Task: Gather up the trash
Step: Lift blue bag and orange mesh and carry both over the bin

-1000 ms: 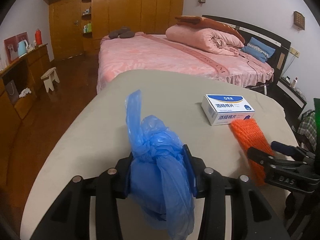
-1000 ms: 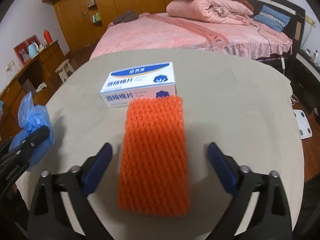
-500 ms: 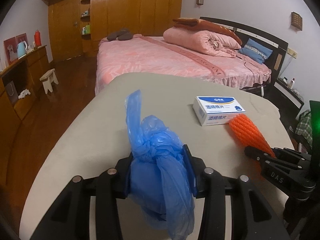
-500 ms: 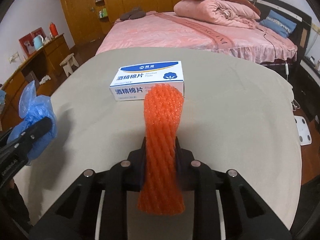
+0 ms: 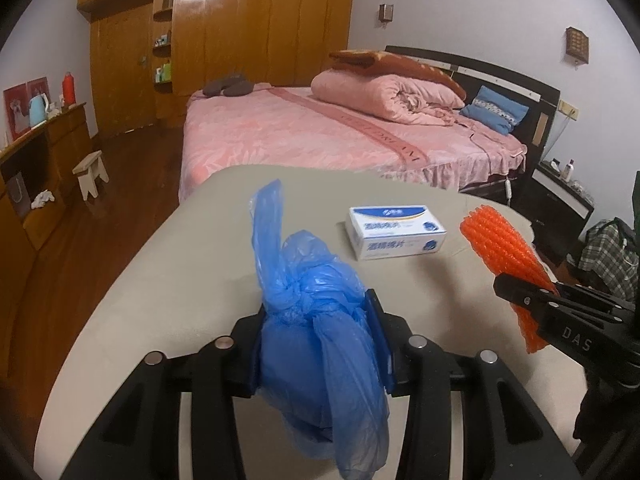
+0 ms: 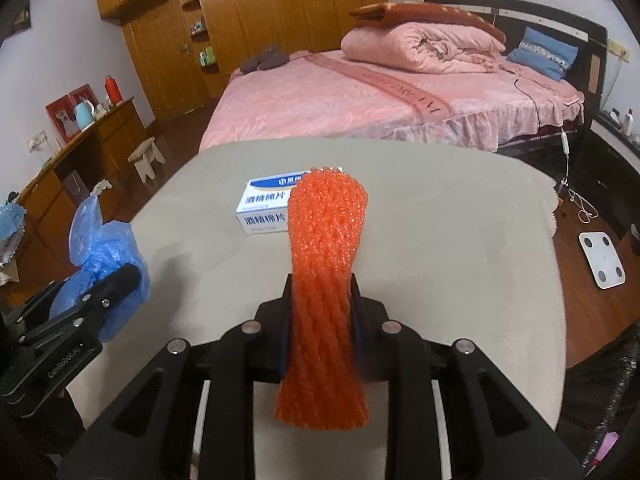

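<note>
The left gripper (image 5: 320, 344) pinches a blue bag (image 5: 316, 320); the right gripper (image 6: 320, 312) squeezes an orange net (image 6: 324, 264), its long axis pointing forward. Beyond it, the box (image 6: 264, 208) lies crosswise on the table (image 6: 440, 240), nearer the right gripper.

The orange foam net (image 6: 326, 276) covers the right corner of the white box (image 6: 266, 208), so half its print is gone. Inside the knotted blue bag (image 5: 320, 344) you can't tell what's there, and the small bottles on the wardrobe shelves (image 5: 163, 70) are probably toiletries, too tiny to read.
</note>
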Demonstrator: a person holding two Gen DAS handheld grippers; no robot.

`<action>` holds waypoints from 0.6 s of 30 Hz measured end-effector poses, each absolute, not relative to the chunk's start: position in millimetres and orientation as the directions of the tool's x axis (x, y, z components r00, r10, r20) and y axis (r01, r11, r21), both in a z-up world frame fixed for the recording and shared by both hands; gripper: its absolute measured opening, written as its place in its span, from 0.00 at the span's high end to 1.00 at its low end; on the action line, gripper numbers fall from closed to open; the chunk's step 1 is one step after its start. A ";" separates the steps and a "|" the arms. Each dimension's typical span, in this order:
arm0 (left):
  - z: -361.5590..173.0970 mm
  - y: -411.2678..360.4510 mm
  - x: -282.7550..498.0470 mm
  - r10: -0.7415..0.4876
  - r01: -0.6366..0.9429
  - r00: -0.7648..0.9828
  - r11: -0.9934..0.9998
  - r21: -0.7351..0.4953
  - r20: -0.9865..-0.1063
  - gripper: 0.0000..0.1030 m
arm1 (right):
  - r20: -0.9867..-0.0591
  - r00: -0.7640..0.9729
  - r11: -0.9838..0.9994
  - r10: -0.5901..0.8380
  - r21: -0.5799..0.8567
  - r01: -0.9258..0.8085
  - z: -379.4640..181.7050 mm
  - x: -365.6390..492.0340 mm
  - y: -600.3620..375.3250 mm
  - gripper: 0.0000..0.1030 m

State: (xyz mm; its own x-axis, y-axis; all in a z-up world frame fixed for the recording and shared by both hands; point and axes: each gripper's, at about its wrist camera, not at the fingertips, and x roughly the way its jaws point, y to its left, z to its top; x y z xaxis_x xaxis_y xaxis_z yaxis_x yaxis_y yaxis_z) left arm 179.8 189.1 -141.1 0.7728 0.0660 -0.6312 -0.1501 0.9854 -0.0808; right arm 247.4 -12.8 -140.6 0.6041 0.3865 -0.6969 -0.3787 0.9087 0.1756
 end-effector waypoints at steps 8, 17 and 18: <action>-116.3 164.2 163.0 0.042 -0.108 0.800 0.991 -0.076 -0.599 0.58 | -0.646 0.647 0.906 0.405 0.189 -0.379 -108.2 219.2 -42.1 0.78; -87.1 121.8 137.2 -0.016 -0.040 0.833 0.995 -0.088 -0.554 0.58 | -0.613 0.688 0.917 0.390 0.188 -0.352 -84.2 181.2 -79.9 0.78; -85.3 118.2 134.8 -0.021 -0.033 0.834 0.995 -0.089 -0.551 0.58 | -0.610 0.694 0.920 0.383 0.183 -0.347 -82.4 176.0 -85.6 0.78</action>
